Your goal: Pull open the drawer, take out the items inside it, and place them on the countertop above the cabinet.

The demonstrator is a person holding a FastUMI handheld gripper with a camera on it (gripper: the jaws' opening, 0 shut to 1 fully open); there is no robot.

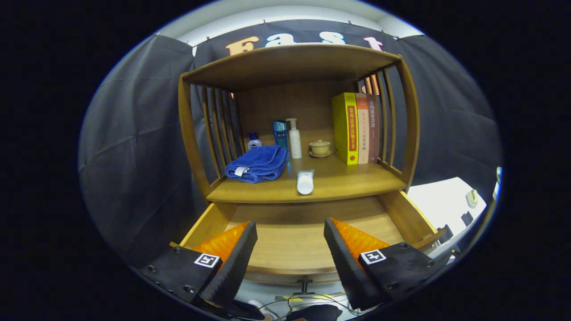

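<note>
Nearest the camera, the gripper (290, 249) hangs over the front of the pulled-out drawer (292, 240) with its two fingers spread wide apart and nothing between them; the bare wooden floor of the drawer shows in the gap and just beyond the fingertips. Under the drawer's front edge a small dark knob (304, 283) sticks out, and loose cables (294, 303) lie below it. Above the drawer runs the counter (357, 180) of the wooden cabinet (290, 67), fenced by slatted sides and roofed by a curved top board. Going from the left along the counter, a folded blue towel (258, 163) lies toward the left front, its white tag facing forward. Behind it, near the back left corner, stands a small blue and white bottle (254, 141). Just right of the towel's back edge stand a blue tube (280, 133) and a white pump bottle (294, 139) side by side. A white tube (305, 181) lies at the middle of the front edge, cap toward the camera. Farther back sits a small lidded cup on a saucer (320, 147). Against the right side stand three upright books (357, 128), a yellow one nearest the cup.
</note>
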